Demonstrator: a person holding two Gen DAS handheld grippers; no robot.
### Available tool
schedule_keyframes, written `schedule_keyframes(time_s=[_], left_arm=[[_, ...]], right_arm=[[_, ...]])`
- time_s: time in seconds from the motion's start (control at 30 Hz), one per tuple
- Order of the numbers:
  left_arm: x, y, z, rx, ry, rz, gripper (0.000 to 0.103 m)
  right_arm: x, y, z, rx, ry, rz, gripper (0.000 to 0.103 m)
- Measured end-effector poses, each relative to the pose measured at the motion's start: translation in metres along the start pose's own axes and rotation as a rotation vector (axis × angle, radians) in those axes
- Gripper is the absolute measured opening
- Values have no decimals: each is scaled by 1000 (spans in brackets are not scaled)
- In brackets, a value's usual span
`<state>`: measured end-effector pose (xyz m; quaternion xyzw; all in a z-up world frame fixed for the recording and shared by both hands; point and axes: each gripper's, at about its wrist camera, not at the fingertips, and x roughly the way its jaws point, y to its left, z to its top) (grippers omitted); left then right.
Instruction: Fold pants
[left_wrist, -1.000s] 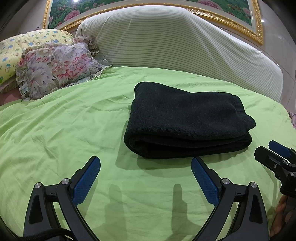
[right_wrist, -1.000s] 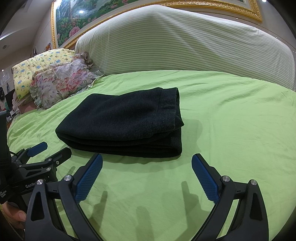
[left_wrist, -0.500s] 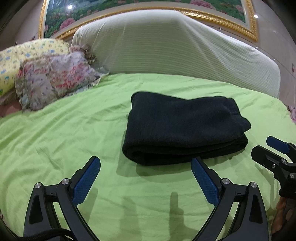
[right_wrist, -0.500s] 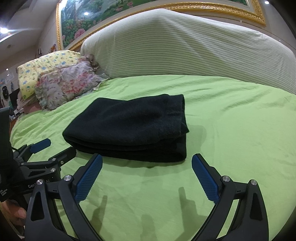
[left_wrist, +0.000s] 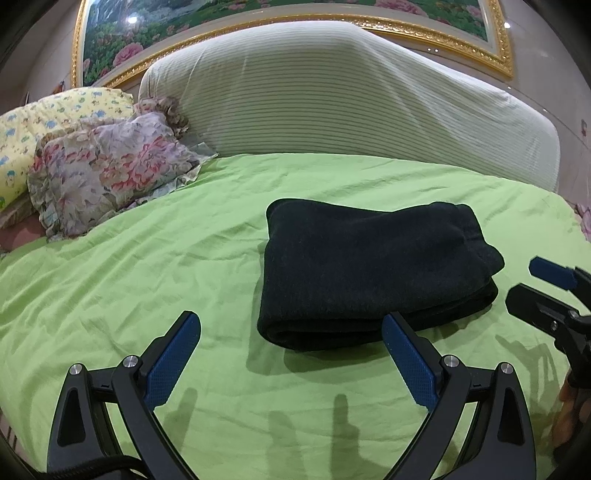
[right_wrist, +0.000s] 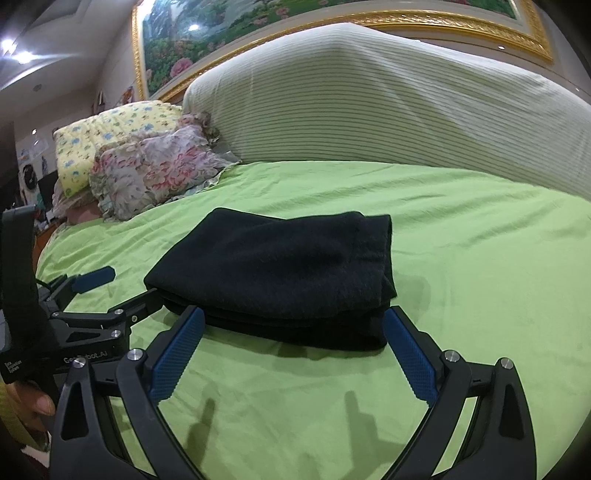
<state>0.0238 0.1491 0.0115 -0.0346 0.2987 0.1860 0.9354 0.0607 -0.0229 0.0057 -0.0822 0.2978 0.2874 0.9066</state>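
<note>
Left wrist view: black fleece pants (left_wrist: 373, 269), folded into a thick rectangular bundle, lie on the lime-green bed sheet (left_wrist: 147, 280), well in front of the striped bolster (left_wrist: 332, 118).
Left gripper (left_wrist: 291, 354): blue-padded jaws spread wide, empty, just short of the bundle's near rolled edge.
Right gripper (right_wrist: 293, 350): jaws also spread, nothing between them; tips just beside the bundle's near edge, contact hard to tell.
Task state: fold looks finished, judging by the stacked layers and squared corners.
Risk 1: a finger tip catching the near edge drags the top layer and opens the stack; fleece is soft and grabby.
Risk 2: right end of the bundle, away from the floral pillow (left_wrist: 107, 177), looks looser, with layers stepped; any nudge there splays it.
Risk 3: grippers sit close to each other in front of the bundle; a sideways move could make them collide.
Safe exit: back straight away from the bundle, jaws kept wide.
</note>
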Motion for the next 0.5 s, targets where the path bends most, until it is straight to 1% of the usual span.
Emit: schedule_keyframes(time_s=[0.17,0.5], left_arm=[[-1,-2,2,9,-5,-6,99],[-1,3,10,-8,-8,-11,99]], right_arm=[[2,-2,6,-8,6,4,97],[4,-3,9,3,5,8,97]])
